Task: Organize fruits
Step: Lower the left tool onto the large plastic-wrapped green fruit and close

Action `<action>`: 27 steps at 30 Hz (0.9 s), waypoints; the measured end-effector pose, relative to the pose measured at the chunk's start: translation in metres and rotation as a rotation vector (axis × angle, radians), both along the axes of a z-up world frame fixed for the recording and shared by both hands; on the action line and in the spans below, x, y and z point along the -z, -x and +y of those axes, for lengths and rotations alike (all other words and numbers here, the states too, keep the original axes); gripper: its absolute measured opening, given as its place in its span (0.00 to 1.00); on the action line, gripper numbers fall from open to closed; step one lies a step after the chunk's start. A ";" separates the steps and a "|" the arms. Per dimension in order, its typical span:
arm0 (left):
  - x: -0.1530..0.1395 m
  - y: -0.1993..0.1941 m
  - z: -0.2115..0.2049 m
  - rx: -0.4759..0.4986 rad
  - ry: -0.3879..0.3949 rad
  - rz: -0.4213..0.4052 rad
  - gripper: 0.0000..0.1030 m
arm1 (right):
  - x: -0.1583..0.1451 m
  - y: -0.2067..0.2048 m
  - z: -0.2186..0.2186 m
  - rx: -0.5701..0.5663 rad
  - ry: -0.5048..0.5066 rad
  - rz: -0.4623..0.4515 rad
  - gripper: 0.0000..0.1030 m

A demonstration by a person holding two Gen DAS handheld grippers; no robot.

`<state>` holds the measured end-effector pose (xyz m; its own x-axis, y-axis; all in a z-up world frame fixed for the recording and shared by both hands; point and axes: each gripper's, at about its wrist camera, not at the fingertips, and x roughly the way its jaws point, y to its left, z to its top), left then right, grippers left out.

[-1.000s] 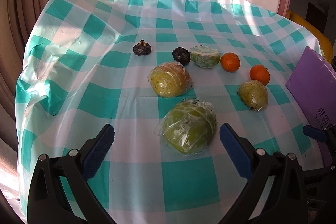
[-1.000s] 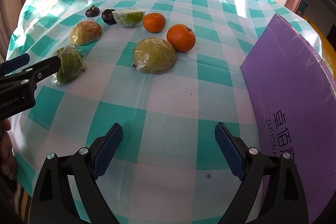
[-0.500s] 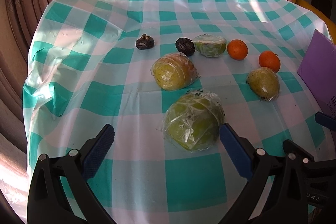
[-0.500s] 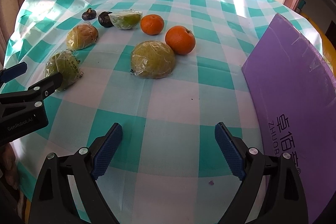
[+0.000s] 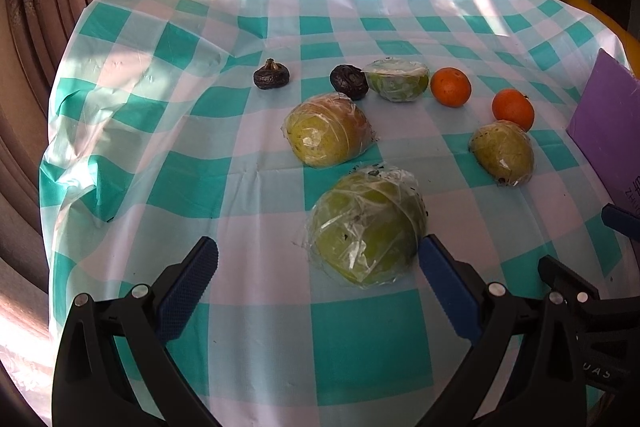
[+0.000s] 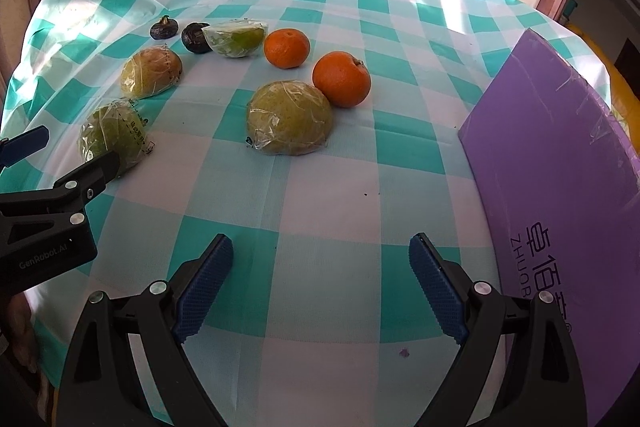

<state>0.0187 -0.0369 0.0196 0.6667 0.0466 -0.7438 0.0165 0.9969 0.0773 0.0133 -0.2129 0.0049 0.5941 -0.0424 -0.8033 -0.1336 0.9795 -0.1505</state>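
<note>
Several fruits lie on a teal-checked tablecloth (image 5: 248, 311). A plastic-wrapped green fruit (image 5: 366, 227) lies just ahead of my left gripper (image 5: 318, 259), which is open and empty, its right finger beside the fruit. Behind it lie a wrapped yellow-green fruit (image 5: 328, 135), two dark mangosteens (image 5: 272, 75) (image 5: 349, 81), a wrapped green half (image 5: 398, 79), two oranges (image 5: 451, 87) (image 5: 513, 109) and another wrapped green fruit (image 5: 503, 153). My right gripper (image 6: 320, 267) is open and empty over bare cloth, short of that wrapped fruit (image 6: 290, 123) and an orange (image 6: 341, 79).
A purple flat box (image 6: 560, 163) lies at the table's right side, also seen in the left wrist view (image 5: 608, 119). The left gripper's body (image 6: 48, 215) shows at the left edge of the right wrist view. Curtains and a window stand behind the table.
My left gripper has moved forward, so the wrapped green fruit is nearer its fingers. My right gripper has shifted slightly; both stay open.
</note>
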 end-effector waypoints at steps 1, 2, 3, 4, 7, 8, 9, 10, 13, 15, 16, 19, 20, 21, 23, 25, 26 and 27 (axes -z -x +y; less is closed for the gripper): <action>0.000 0.000 0.000 0.000 -0.001 0.000 0.98 | 0.000 0.000 0.000 0.000 0.002 -0.001 0.84; 0.000 0.000 0.000 0.000 -0.002 0.000 0.98 | 0.000 0.000 0.000 0.000 0.001 0.000 0.84; 0.000 0.000 0.000 0.000 -0.003 0.001 0.98 | 0.000 0.000 0.000 0.001 0.001 0.000 0.84; 0.000 0.000 0.000 0.000 -0.002 0.000 0.98 | 0.000 0.000 0.000 0.001 0.000 0.000 0.84; 0.003 0.000 -0.001 0.002 -0.007 0.004 0.98 | 0.000 0.000 0.000 0.000 -0.001 0.000 0.84; 0.003 0.000 -0.002 0.003 -0.009 0.005 0.98 | 0.000 0.000 0.000 0.000 -0.001 0.000 0.84; 0.003 0.000 -0.002 0.003 -0.010 0.006 0.98 | 0.000 -0.001 0.000 0.000 -0.001 0.000 0.84; 0.003 0.000 -0.002 0.003 -0.011 0.006 0.98 | 0.000 -0.001 0.000 -0.001 0.000 0.000 0.84; 0.004 0.000 -0.003 0.004 -0.012 0.008 0.98 | 0.000 -0.001 0.000 -0.001 -0.001 0.000 0.84; 0.005 0.000 -0.004 0.008 -0.014 0.012 0.98 | 0.000 -0.001 0.000 0.001 -0.005 0.003 0.84; 0.005 0.000 -0.004 0.013 -0.011 0.015 0.98 | 0.000 -0.002 -0.001 0.002 -0.012 0.006 0.84; 0.010 -0.004 -0.007 0.073 0.030 0.045 0.80 | 0.001 -0.010 -0.006 0.006 -0.046 0.029 0.84; 0.010 -0.004 -0.007 0.092 0.053 0.044 0.77 | 0.001 -0.013 -0.007 0.009 -0.054 0.036 0.84; 0.010 -0.005 -0.007 0.104 0.067 0.045 0.73 | 0.001 -0.016 -0.007 0.010 -0.059 0.040 0.84; 0.010 -0.006 -0.009 0.119 0.063 0.042 0.70 | 0.001 -0.021 -0.009 0.015 -0.067 0.046 0.84; 0.010 -0.006 -0.012 0.134 0.061 0.038 0.65 | 0.001 -0.026 -0.010 0.022 -0.072 0.050 0.84; 0.010 -0.006 -0.013 0.143 0.061 0.035 0.63 | 0.001 -0.028 -0.011 0.025 -0.077 0.053 0.84; 0.010 -0.007 -0.013 0.147 0.061 0.035 0.62 | 0.002 -0.031 -0.012 0.028 -0.086 0.057 0.84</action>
